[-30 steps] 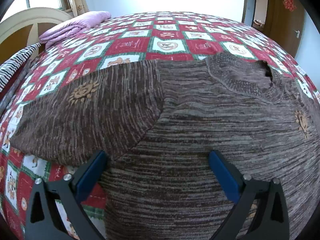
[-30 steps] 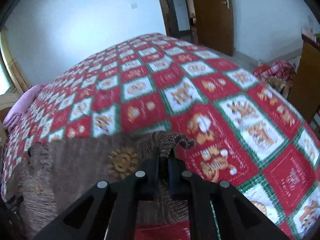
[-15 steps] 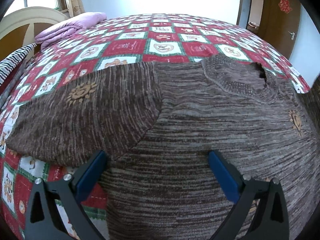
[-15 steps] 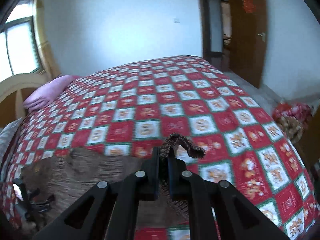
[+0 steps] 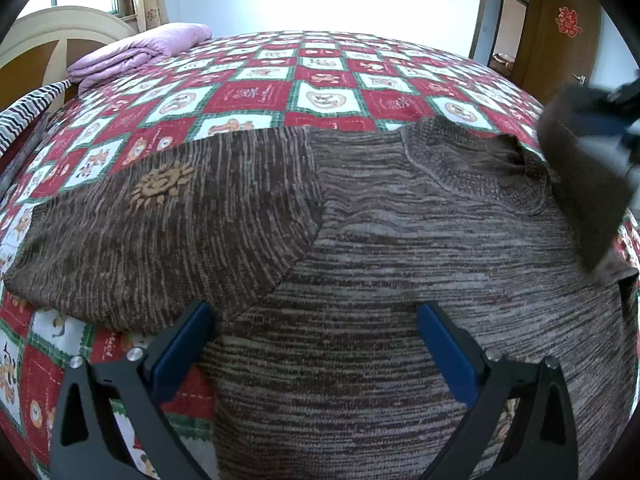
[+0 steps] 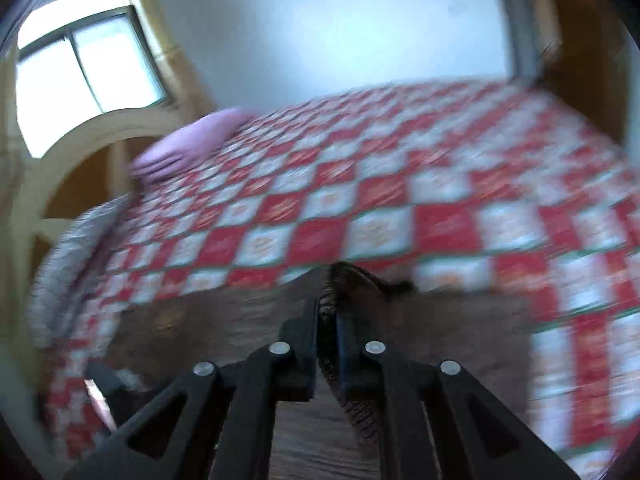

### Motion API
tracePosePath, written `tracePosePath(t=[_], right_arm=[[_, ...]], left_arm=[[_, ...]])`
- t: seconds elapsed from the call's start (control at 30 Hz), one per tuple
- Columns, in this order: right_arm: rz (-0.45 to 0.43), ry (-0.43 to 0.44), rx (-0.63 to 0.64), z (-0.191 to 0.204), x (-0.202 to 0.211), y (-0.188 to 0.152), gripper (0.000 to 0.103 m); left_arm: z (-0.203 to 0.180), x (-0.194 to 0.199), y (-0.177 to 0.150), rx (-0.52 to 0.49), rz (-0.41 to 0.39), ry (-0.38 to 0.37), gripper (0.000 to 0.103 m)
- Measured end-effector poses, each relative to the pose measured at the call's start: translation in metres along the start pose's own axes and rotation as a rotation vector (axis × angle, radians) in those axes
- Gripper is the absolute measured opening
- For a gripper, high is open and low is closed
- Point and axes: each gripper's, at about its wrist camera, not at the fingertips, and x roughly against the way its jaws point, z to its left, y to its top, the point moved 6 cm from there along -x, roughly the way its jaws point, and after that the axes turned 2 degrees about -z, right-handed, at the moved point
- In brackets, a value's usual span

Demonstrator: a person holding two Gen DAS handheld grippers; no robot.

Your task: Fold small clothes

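Observation:
A brown knitted sweater (image 5: 380,240) lies flat on the red and white checked quilt (image 5: 320,92), its collar at the far right. Its left sleeve (image 5: 160,232) is folded in across the chest. My left gripper (image 5: 314,312) hangs open just above the sweater's body, with nothing between its blue pads. At the right edge of the left wrist view, my right gripper (image 5: 600,128) carries the other sleeve (image 5: 580,192) in over the body, blurred. In the right wrist view, that sleeve's cuff (image 6: 360,284) is still pinched in my right gripper (image 6: 328,312), whose jaws are opening.
A folded purple blanket (image 5: 140,52) lies at the far left of the bed, by the arched headboard (image 5: 52,40). A striped cloth (image 5: 24,108) hangs at the left edge. A brown door (image 5: 560,32) stands at the back right, a window (image 6: 88,64) behind the headboard.
My right gripper has swung the sleeve from the sweater's right side in over its body and now shows in the left wrist view. The left gripper has stayed in place, open.

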Motion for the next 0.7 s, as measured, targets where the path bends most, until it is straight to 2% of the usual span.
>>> tracePosePath(t=[0.03,0.07,0.17,0.27,0.37,0.43,0.57,0.7], right_arm=[[0.033,-0.004,0.001,0.002,-0.016,-0.012,0.048],[0.047,0.002,-0.002,0.003,-0.022,-0.020,0.054],[0.064,0.016,-0.021,-0.012,-0.016,-0.044,0.054],[0.040,0.001,-0.106,-0.056,0.019,-0.065,0.054],[-0.004,-0.090,-0.173,-0.114,0.057,-0.080,0.055],[-0.036,-0.153,-0.189,-0.145,0.082,-0.093,0.055],[-0.100,-0.244,-0.207,-0.189,0.110,-0.127,0.059],[-0.157,-0.207,-0.274,-0.211,0.111,-0.150,0.059]], left_arm=[[0.000,0.000,0.000,0.000,-0.001,0.000,0.103],[0.000,0.000,0.000,0.000,0.000,0.000,0.103],[0.000,0.000,0.000,0.001,-0.001,-0.001,0.103],[0.000,0.001,0.000,-0.005,0.002,0.003,0.103],[0.000,0.006,0.006,-0.016,0.015,-0.010,0.102],[-0.003,0.022,0.016,-0.011,-0.028,-0.024,0.101],[-0.028,0.044,0.041,-0.024,-0.065,-0.103,0.102],[-0.066,0.036,0.054,-0.092,-0.057,-0.125,0.101]])
